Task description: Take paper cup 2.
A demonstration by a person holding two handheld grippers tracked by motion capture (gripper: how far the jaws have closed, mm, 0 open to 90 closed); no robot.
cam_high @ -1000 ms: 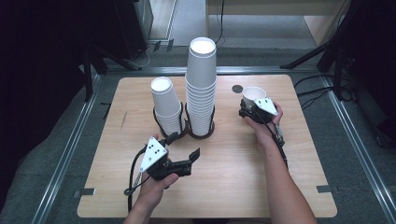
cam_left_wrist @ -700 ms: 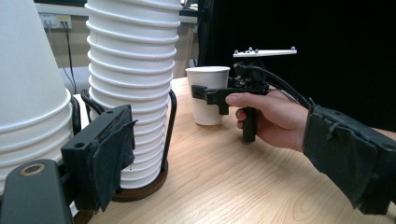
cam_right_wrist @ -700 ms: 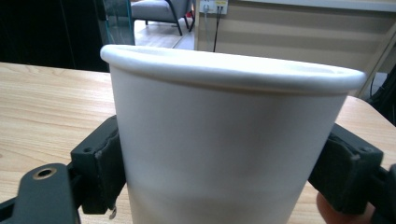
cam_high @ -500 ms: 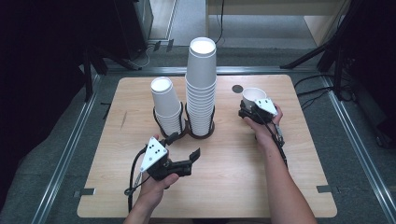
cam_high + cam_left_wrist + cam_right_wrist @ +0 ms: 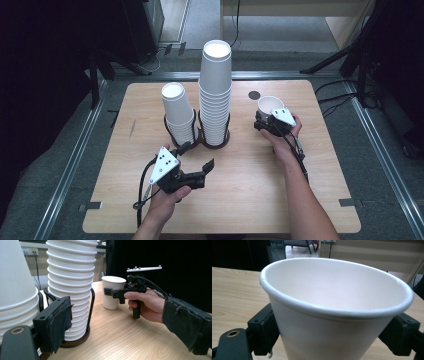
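Observation:
A single white paper cup (image 5: 270,104) stands upright on the wooden table (image 5: 250,195) at the right. My right gripper (image 5: 265,120) straddles the cup (image 5: 332,315) low on its wall; its jaws have just been opening, and the pads (image 5: 268,330) still lie against the wall. The cup's rim looks round and unsquashed. My left gripper (image 5: 196,157) hovers open and empty at the near left, pointing towards the stacks. Its cloth-covered pad (image 5: 60,325) sits just in front of the tall stack (image 5: 72,277). The left gripper view also shows the cup (image 5: 113,292) with the right gripper (image 5: 110,292) on it.
A tall stack of white cups (image 5: 216,95) and a shorter stack (image 5: 177,112) stand upside down in black wire holders (image 5: 200,140) at mid-table. A small dark round spot (image 5: 254,95) lies behind the single cup. Metal rails (image 5: 75,165) edge the floor beside the table.

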